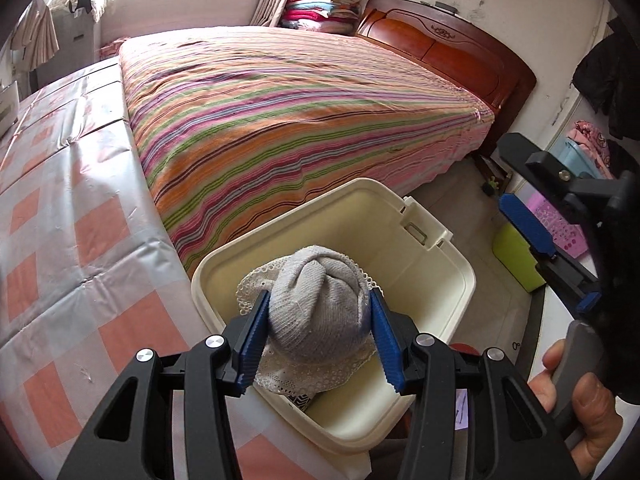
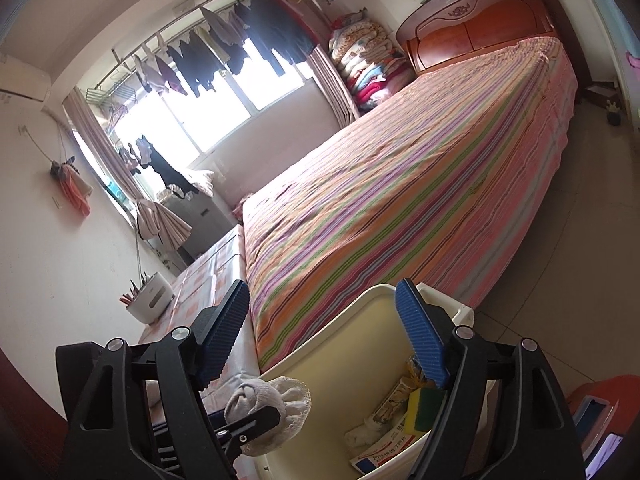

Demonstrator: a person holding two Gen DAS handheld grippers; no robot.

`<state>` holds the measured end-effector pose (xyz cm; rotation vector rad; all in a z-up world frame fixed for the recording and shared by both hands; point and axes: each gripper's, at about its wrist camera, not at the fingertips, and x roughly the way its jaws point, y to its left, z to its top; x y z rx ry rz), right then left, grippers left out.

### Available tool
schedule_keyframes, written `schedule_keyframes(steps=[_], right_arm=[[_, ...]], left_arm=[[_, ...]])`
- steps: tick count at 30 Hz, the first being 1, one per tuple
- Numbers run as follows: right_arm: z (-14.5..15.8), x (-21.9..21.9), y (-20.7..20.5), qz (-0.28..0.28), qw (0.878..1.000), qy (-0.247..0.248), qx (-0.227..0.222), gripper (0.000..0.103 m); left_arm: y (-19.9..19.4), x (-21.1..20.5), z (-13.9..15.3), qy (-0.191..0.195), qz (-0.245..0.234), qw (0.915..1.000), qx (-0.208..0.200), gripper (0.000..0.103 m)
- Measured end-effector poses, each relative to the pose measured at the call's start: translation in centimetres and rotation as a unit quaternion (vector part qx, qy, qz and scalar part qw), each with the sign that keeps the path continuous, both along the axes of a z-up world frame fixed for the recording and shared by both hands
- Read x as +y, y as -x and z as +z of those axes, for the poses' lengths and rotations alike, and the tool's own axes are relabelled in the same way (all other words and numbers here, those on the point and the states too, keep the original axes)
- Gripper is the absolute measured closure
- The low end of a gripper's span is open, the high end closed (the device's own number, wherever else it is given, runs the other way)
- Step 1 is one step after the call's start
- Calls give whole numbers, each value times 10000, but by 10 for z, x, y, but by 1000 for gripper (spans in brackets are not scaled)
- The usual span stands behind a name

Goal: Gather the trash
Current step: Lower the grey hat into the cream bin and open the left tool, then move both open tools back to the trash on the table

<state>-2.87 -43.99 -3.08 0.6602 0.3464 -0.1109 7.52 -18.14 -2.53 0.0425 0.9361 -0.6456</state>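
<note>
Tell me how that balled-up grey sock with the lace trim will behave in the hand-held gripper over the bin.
Probably soft: the grey sock bulges between the left hand-held gripper pads, so it likely squashes rather than resists. Its lace trim hangs loose below, so it looks floppy and may snag the cream bin rim. Likely light; being knit, it seems unlikely to slip.

Left gripper (image 1: 318, 332) has its jaws clamped on a balled-up grey sock (image 1: 318, 304) with a lacy white cloth (image 1: 320, 372) under it, right over the cream bin (image 1: 452, 276) (striped bed (image 1: 280, 108) behind). Right gripper (image 1: 532, 216) sits off to the side, jaws apart.
</note>
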Motion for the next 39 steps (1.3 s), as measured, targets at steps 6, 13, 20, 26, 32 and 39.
schedule_keyframes(steps=[6,13,20,26,32,39], right_arm=[[-2,-1,1,-70,10000,-68,-14,28],[-4,4,0,-68,10000,-41,-2,28],[-3,15,-7,68,10000,34,51,28],[1,40,-23,373,9991,162,95,26],[5,79,-40,747,9964,361,163,26],[10,116,-51,1127,9919,560,156,26]], left_arm=[[-2,-4,-2,1,-70,10000,42,54],[7,4,8,36,-107,9998,-165,30],[26,47,26,-139,34,9981,-607,30],[35,97,33,-458,285,9939,-961,29],[30,145,36,-365,757,9920,-938,29],[24,195,51,-185,1297,9852,-1107,29]])
